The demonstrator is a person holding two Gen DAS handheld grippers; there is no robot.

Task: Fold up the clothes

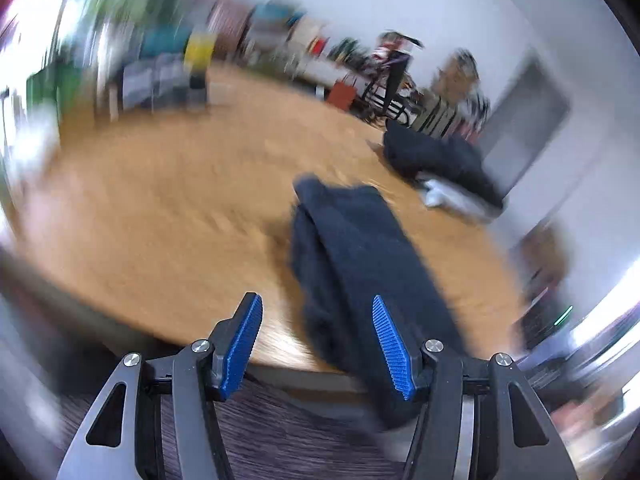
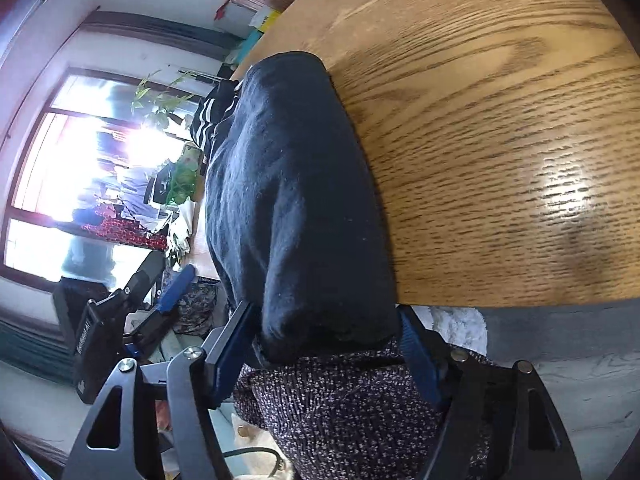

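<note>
A folded navy garment (image 1: 360, 256) lies on the round wooden table (image 1: 160, 208), and its near end hangs over the table's edge. The left wrist view is blurred. My left gripper (image 1: 318, 344) stands open above the near edge, left of the garment, with nothing pinched; its right finger overlaps the cloth. In the right wrist view the navy garment (image 2: 288, 184) runs away along the table's left edge. My right gripper (image 2: 326, 344) has both blue pads against the sides of its overhanging end. The left gripper (image 2: 160, 300) shows there off the table to the left.
A second dark clothes pile (image 1: 432, 156) with a pale cloth (image 1: 444, 196) under it sits at the table's far right. A black striped garment (image 2: 208, 120) lies beyond the navy one. A person's speckled knit clothing (image 2: 340, 408) is just below the table's edge (image 2: 520, 300).
</note>
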